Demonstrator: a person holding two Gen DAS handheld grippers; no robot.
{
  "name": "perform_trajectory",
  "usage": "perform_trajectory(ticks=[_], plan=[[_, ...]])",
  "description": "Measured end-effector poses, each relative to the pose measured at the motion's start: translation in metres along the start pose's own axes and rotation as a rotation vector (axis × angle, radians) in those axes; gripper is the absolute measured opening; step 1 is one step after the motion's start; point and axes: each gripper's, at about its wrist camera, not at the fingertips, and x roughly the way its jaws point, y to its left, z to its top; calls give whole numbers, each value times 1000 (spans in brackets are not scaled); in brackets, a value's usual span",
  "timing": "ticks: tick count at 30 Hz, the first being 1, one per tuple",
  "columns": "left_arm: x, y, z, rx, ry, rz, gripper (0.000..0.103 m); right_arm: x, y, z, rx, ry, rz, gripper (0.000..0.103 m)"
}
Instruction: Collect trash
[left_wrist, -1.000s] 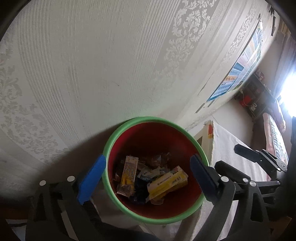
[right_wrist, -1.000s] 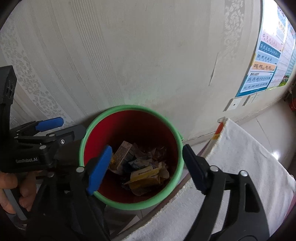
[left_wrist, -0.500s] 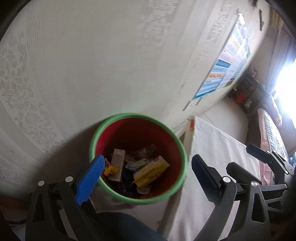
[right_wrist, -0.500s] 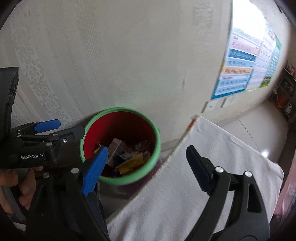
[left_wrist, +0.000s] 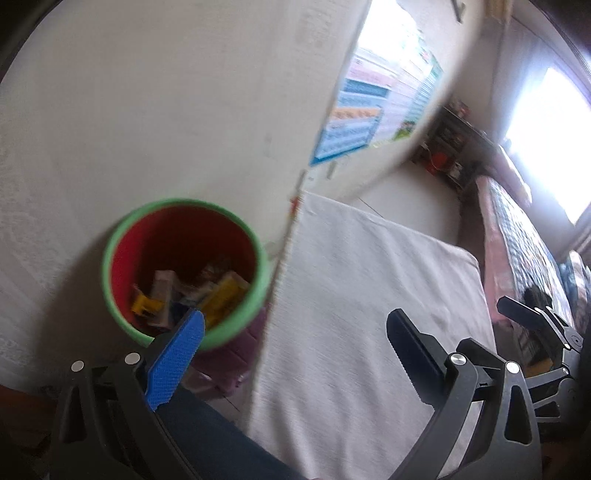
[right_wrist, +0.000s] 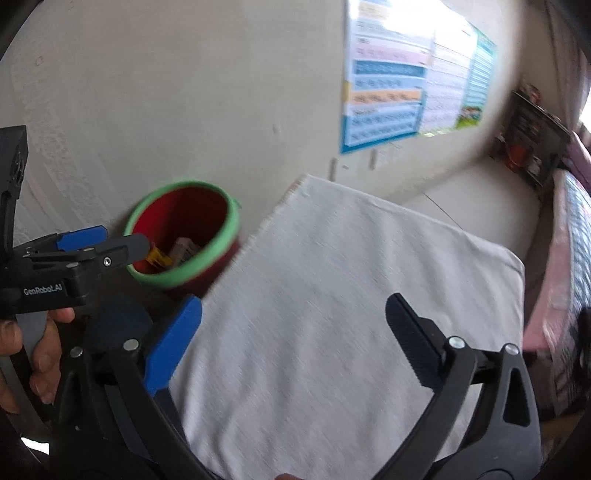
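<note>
With both the left tongs (left_wrist: 295, 347) and right tongs (right_wrist: 293, 332) gaping empty, scan the cloth-covered bench (right_wrist: 351, 295) at three o'clock of the bin (left_wrist: 184, 273) for leftover trash.

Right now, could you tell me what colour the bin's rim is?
Green, on a red bin; the left wrist view shows it best.

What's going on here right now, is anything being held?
Nothing is held. The left gripper and right gripper are both open and empty, over the white cloth-covered table. The red bucket with a green rim stands by the wall, beside the table, with yellow and other wrappers inside. No trash shows on the cloth in these views.
</note>
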Motion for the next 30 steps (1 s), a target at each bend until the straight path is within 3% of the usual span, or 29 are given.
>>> perform_trajectory(ticks=[6,12,19,30], plan=[[11,-56,-20,100,33,-39,95,-8,-42,-43,89,31,-58,98],[14,-83,-35,163,57,-51,95,-1,-75,-78,145,76,-74,98],[14,-91,-42,191,71,-57,95,-8,-80,-85,168,59,-82,98],[6,-115,-52,268,24,-56,95,-22,-88,-93,221,13,-126,98]])
